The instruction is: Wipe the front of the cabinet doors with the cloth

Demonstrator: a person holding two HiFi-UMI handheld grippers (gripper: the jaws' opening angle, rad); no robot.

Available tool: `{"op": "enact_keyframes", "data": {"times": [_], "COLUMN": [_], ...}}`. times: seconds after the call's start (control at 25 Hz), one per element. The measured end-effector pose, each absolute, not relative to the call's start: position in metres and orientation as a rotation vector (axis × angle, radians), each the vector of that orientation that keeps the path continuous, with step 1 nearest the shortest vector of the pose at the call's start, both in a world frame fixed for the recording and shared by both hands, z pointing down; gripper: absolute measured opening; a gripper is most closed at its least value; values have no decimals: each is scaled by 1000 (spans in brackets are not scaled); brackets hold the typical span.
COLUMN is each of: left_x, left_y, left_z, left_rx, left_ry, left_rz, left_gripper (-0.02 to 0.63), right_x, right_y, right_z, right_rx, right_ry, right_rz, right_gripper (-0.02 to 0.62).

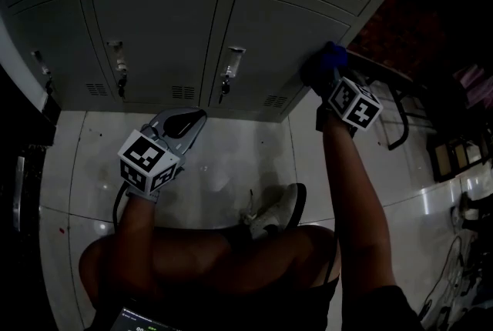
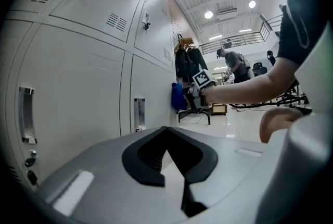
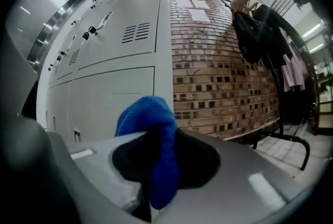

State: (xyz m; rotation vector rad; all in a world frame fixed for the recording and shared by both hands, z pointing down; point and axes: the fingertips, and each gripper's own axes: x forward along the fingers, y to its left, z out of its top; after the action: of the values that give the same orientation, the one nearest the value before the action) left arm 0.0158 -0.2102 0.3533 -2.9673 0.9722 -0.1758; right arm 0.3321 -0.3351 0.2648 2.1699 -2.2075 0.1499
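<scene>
1. Right arm's stretched out pretty much straight toward the lockers. The right gripper (image 1: 323,74) is up against the rightmost lower door, near the cabinet's outer corner.
2. From the right gripper (image 3: 160,168) view, its jaws are clamped on the blue cloth (image 3: 151,119). One bunch pokes out past the tips and a fold hangs down between them.
3. In the head view the cloth (image 1: 330,58) looks pressed against that door's right edge. From the left gripper view I can see the same cloth (image 2: 178,97) against the far end of the lockers.
4. Left arm's bent and the left gripper (image 1: 192,120) is held low over the white floor (image 1: 246,152). It points at the doors but stays clear of them.
5. In its own view the left gripper (image 2: 169,152) has its jaws closed together with nothing in them.
6. Counts: two grippers and one cloth. I can see three cabinet doors (image 1: 154,37) in the lower row, with three handles (image 1: 117,60), one per door. Bits of an upper row show above. There's one shoe (image 1: 279,210) on the floor under me.
</scene>
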Motion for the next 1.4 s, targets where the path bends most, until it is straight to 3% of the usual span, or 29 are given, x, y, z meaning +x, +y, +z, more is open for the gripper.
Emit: {"op": "enact_keyframes", "data": {"times": [0.2, 0.6, 0.84, 1.4], "left_x": [15, 12, 9, 5], "left_y": [-212, -212, -212, -215], "left_z": [353, 347, 343, 346], "left_rx": [-2967, -2960, -2966, -2964], "left_ry": [974, 996, 1004, 1014], "left_rz": [-175, -137, -99, -107], "left_gripper": [0, 0, 0, 0], "right_x": [317, 145, 80, 119], "right_y": [-326, -321, -333, -347], "right_z": [270, 308, 326, 329], "right_rx": [2155, 1805, 1697, 1663], "right_ry": [-2249, -2480, -2524, -2450], "right_rz": [141, 155, 174, 95], "right_gripper": [77, 77, 77, 77]}}
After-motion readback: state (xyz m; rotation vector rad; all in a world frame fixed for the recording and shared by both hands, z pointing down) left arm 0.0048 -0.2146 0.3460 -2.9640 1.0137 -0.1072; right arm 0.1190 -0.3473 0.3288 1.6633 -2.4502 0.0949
